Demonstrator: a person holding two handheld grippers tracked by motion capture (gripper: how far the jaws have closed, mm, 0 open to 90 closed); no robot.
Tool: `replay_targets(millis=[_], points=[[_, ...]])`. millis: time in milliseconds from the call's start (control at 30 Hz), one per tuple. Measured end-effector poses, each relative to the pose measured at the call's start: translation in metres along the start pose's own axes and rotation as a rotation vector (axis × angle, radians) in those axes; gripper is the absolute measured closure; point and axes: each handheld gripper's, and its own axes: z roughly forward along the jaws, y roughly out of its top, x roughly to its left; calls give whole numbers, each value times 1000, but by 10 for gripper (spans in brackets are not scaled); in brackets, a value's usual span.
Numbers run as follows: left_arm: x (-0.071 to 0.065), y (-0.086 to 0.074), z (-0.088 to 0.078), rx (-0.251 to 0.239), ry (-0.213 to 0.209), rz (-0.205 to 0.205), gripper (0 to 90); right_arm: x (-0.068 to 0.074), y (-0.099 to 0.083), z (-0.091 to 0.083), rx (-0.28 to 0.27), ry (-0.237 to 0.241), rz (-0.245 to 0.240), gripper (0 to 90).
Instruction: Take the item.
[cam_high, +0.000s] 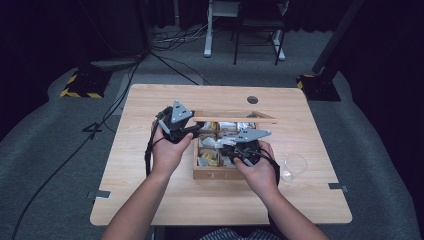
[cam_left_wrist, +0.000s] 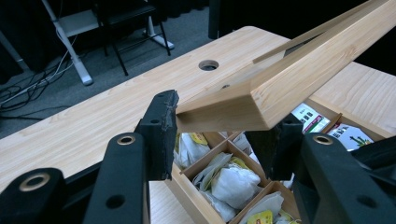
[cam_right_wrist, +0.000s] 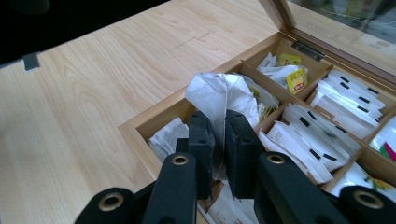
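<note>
Pale wood makes up both the table (cam_high: 150, 200) and the tea box (cam_high: 215, 173) that sits at its middle, and much inside that box we cannot read: the print on the packets is too small, and in the high view both hands and grippers cover several compartments, so we cannot count them there. The box's lid (cam_left_wrist: 299, 88) is cut off at the frame edge in the left gripper view. Our left hand (cam_high: 167, 152) comes in from below and rests by the box's left side, its left gripper (cam_left_wrist: 217, 133) angled toward the box, jaws pressed on a corner of the raised lid and holding it up. Our right hand (cam_high: 257, 170) lies over the box's near right part, and the right gripper (cam_right_wrist: 218, 140) points down into the box, jaws nearly together and pinching a white tea bag (cam_right_wrist: 219, 95) that stands up above a compartment near the front wall. We count two hands, two grippers, one box, one lid, one pinched bag, and one clear plastic cup (cam_high: 293, 167) on the table just right of the box.
</note>
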Motion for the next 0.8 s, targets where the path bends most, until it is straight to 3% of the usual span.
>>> replay_targets(millis=[400, 800], points=[[0, -1, 0, 3, -5, -2, 537, -9, -6, -39, -45, -24, 21, 819], [0, -1, 0, 5, -5, 1, 537, -26, -24, -79, -73, -77, 66, 819]])
